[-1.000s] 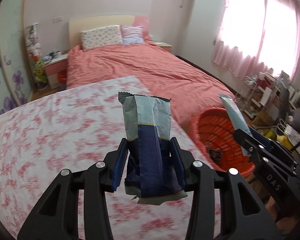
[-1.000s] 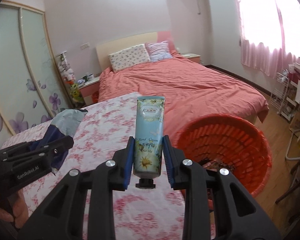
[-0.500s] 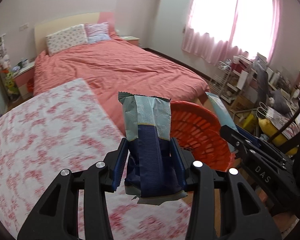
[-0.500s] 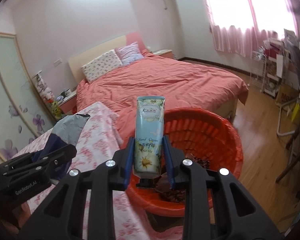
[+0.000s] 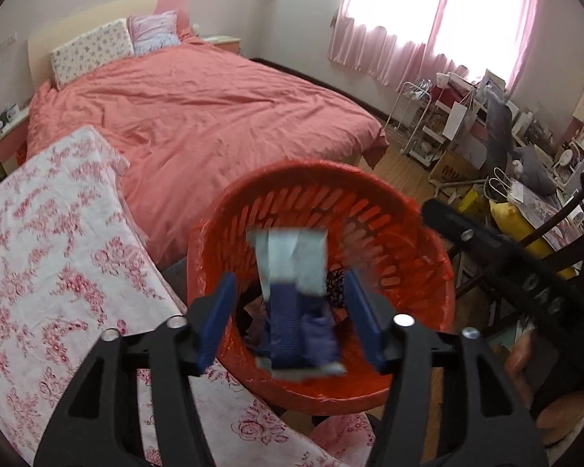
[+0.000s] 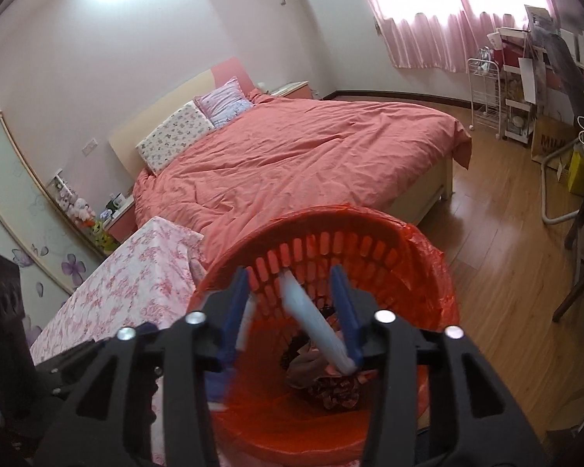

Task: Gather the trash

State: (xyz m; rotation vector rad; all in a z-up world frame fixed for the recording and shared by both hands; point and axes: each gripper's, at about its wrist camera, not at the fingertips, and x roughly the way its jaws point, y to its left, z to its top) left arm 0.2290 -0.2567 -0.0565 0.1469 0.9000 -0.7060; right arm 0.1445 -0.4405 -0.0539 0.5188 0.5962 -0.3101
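Left gripper (image 5: 290, 323): jaws have just been opening, fingers (image 5: 218, 321) now spread, clear of the wrapper (image 5: 292, 292). Wrapper is blurred, between the fingers but gripped by neither, long axis running away from the camera, directly over the basket (image 5: 389, 229) mouth. Judged: released, dropping in.

Right gripper (image 6: 292, 317): jaws likewise just opening, fingers (image 6: 233, 317) spread. Tube (image 6: 315, 323) lies tilted between them, far end toward the left finger, near end against or just beside the right finger; contact unclear from blur. It too hangs over the basket opening, dark trash already at the bottom.

Both hands about equally near the basket; each item lies ahead of and below its fingers.

Surface (image 5: 50, 257): floral cloth, left of the basket, touching or just beside its rim. Beyond: bed (image 5: 198, 109), wood floor (image 6: 506, 272), pink curtains (image 5: 428, 19), cluttered shelves at right
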